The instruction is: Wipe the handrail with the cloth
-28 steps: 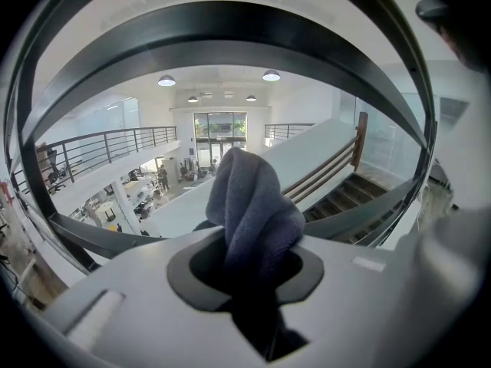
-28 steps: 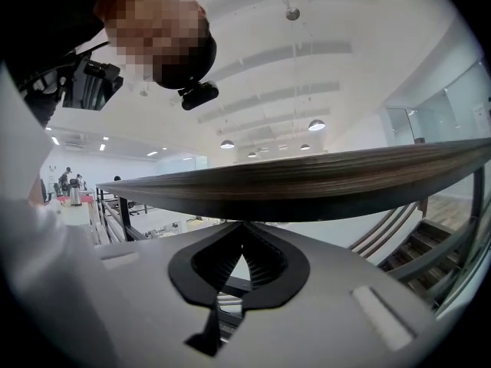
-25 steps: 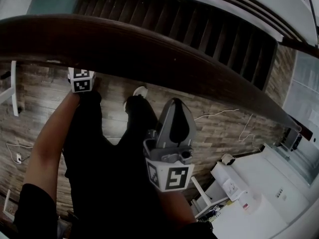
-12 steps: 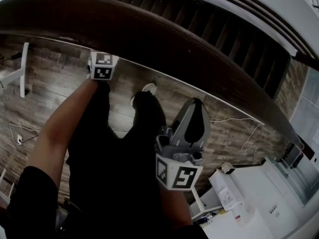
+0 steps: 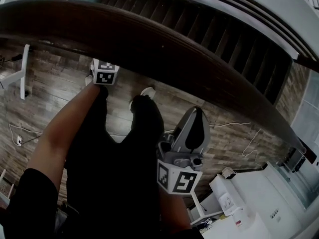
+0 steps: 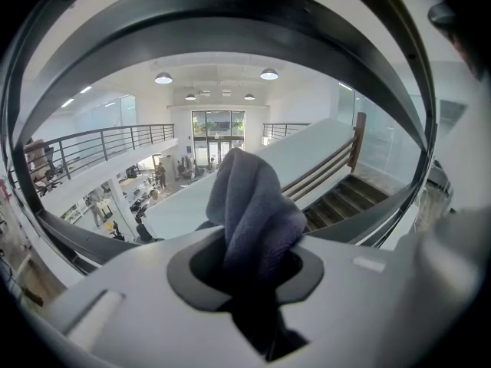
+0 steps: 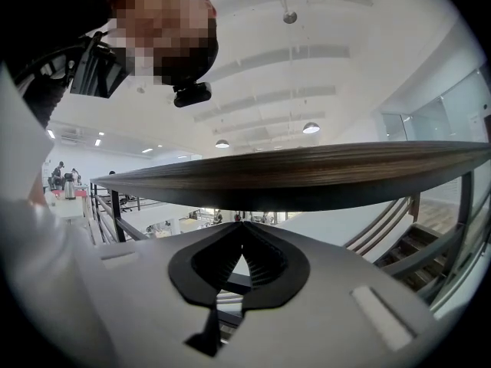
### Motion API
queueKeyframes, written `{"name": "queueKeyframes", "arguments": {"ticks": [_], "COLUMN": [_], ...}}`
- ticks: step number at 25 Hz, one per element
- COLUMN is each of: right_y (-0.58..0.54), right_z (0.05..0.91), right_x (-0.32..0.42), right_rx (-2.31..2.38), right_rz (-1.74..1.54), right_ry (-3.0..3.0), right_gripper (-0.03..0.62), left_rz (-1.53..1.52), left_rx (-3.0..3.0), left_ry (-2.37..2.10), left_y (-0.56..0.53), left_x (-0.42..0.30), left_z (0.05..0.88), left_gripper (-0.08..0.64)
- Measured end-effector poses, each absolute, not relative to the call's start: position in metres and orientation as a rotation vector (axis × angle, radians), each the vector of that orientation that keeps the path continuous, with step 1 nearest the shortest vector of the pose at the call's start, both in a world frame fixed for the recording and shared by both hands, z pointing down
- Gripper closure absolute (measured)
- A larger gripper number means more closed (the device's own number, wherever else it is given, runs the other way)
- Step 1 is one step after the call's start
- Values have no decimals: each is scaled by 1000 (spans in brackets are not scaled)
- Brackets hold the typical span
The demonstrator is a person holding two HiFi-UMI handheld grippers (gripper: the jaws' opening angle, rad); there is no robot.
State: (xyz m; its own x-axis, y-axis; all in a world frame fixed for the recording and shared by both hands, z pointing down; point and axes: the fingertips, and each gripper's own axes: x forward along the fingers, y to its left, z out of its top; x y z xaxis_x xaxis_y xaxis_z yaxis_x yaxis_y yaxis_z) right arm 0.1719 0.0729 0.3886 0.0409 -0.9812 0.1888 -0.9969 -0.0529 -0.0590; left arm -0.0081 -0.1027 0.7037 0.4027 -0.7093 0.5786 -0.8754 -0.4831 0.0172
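A dark wooden handrail (image 5: 164, 44) curves across the top of the head view. My left gripper reaches beneath it, so only its marker cube (image 5: 104, 72) shows there. In the left gripper view, the left gripper (image 6: 257, 240) is shut on a grey-blue cloth (image 6: 253, 205) that bunches up out of the jaws. My right gripper (image 5: 196, 112) hangs lower, in front of the rail and apart from it. In the right gripper view, the right gripper (image 7: 242, 227) is shut with nothing in it, and the handrail (image 7: 307, 176) passes close overhead.
Wooden stairs (image 5: 224, 29) descend beyond the rail. Far below lies a wood-plank floor (image 5: 45, 98) with thin cables (image 5: 229, 126). White furniture (image 5: 259, 203) stands at the lower right. The person's dark legs and a white shoe (image 5: 147, 91) fill the middle.
Both grippers sit a little further right in the head view than a second ago, and the head camera has shifted too. The left cube stays tucked under the rail.
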Motion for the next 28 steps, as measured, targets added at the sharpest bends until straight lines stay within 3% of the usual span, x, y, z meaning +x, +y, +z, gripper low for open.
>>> {"name": "queueKeyframes", "arguments": {"ticks": [28], "right_y": [101], "right_z": [396], "right_x": [232], "right_rx": [2328], "right_rz": [352], "right_ry": [-2010], "right_gripper": [591], "left_rz": [803], "left_rx": [2351], "left_ry": [-1418], "left_y": [-98], "left_x": [24], "left_z": [702], "left_gripper": [485]}}
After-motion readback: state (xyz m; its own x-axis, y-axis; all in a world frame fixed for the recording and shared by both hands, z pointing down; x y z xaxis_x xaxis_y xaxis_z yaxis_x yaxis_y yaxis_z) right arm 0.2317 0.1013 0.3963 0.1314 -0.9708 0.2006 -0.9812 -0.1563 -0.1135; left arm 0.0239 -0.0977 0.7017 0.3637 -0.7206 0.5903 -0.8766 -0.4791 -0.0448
